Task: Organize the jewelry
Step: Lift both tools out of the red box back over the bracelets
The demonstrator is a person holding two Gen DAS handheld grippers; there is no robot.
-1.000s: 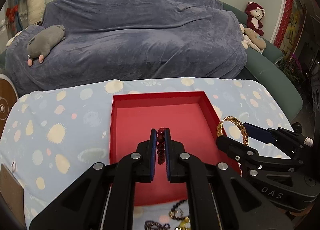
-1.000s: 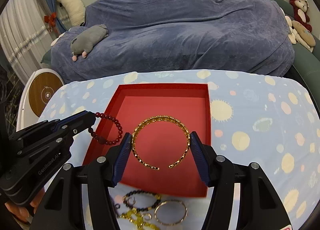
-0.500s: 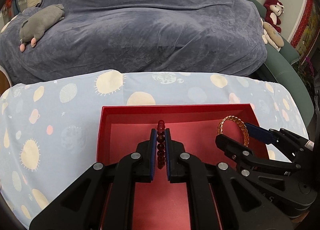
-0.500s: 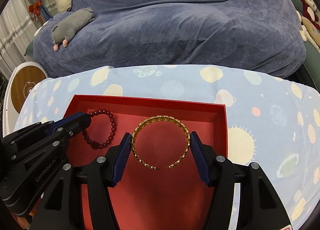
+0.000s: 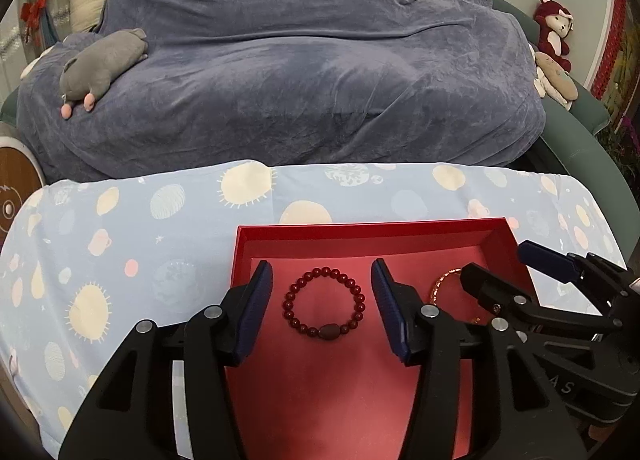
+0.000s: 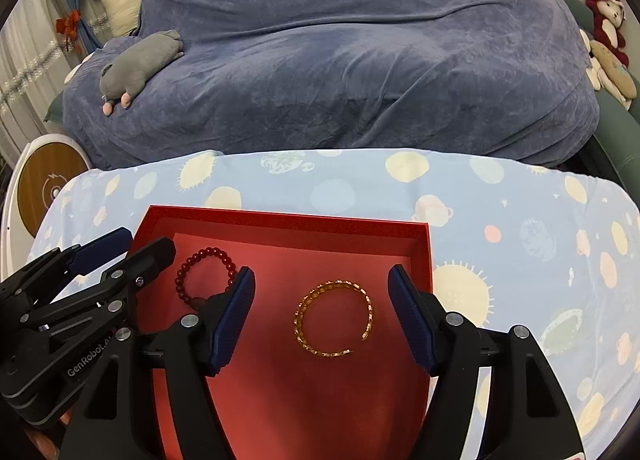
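Nearest, the left tool (image 5: 322, 300) is opening; the red bead bracelet (image 5: 325, 308) lies flat on the floor of the red tray (image 5: 372, 227) between its spread pads, untouched. The right tool (image 6: 322, 302) is opening too, around the gold bangle (image 6: 334, 318), also lying free. The placing step looks finished. Next, I think both tools must lift clear and go for more jewelry. Beyond are the table (image 5: 120, 228) and a covered sofa (image 5: 320, 80).

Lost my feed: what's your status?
Left gripper and right gripper opening, nothing pinched. Dark-red bead bracelet and gold open bangle lie in red tray. Nothing obstructing.
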